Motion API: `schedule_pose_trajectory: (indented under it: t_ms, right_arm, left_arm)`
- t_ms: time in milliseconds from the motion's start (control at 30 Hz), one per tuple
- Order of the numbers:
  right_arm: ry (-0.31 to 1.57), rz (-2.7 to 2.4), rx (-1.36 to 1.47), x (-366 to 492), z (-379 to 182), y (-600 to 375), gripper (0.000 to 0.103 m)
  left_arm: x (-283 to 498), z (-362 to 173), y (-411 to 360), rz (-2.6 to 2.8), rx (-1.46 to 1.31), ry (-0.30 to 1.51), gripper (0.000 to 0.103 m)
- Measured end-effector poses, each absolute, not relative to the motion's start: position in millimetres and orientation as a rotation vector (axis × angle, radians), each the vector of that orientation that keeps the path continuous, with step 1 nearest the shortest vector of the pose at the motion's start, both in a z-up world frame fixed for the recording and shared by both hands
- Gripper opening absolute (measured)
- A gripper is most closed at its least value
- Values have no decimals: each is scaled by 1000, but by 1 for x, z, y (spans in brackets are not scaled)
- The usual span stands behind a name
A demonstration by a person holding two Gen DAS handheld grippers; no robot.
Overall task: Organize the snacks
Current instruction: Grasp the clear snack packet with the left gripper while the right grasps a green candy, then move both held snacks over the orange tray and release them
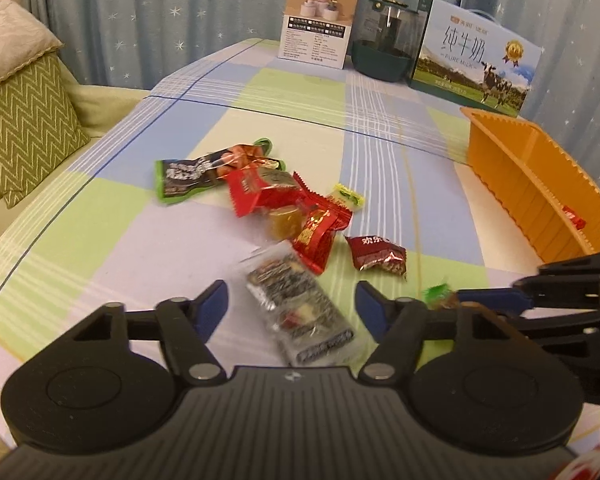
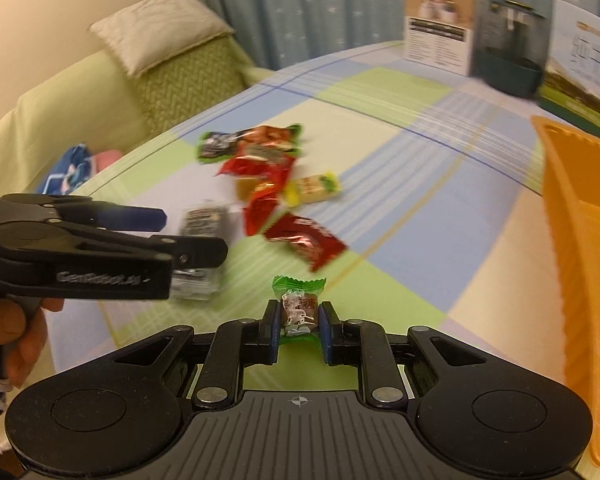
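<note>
Broadly, the checked tablecloth [image 1: 172,248] takes up most of both views, with the orange tray [image 1: 512,176] at its right side and boxes along the far edge, well apart from the work. Scattered snacks lie mid-table: a green-edged packet [image 1: 184,180], a heap of red wrappers [image 1: 300,208], and a dark red candy [image 1: 376,256] a little apart. The left gripper [image 1: 290,306] has its jaws spread either side of a clear dark-printed packet [image 1: 300,312], pads not pressing it. The right gripper [image 2: 300,330] is pinching a small green-wrapped candy [image 2: 299,306] between its pads. Likely risks: the two tools sit close together, so a sideways swing towards the tray could clip the left one; the slick clear packet may slide or twist out if caught off-centre. Open cloth lies between candy and tray, giving a free path; the tray's raised near wall needs clearing before release.
</note>
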State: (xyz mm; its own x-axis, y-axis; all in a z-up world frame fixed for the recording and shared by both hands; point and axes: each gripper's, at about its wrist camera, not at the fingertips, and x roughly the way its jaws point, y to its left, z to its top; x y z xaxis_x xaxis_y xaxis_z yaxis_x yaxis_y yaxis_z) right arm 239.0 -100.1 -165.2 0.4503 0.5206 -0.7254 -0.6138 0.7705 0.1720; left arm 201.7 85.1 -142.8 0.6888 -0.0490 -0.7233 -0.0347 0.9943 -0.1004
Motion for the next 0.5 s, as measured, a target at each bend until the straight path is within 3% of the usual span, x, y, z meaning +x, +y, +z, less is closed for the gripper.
schedule_pose_trajectory:
  t_ms: [67, 233, 500]
  right_arm:
    - [851, 691, -111, 240, -164, -106, 20]
    - [845, 666, -93, 239, -162, -116, 20]
    - [840, 631, -52, 233, -158, -124, 20]
  left_arm:
    - [208, -147, 82, 3, -98, 824, 49]
    - [205, -150, 78, -2, -59, 833, 36]
    - [189, -145, 78, -5, -29, 847, 34]
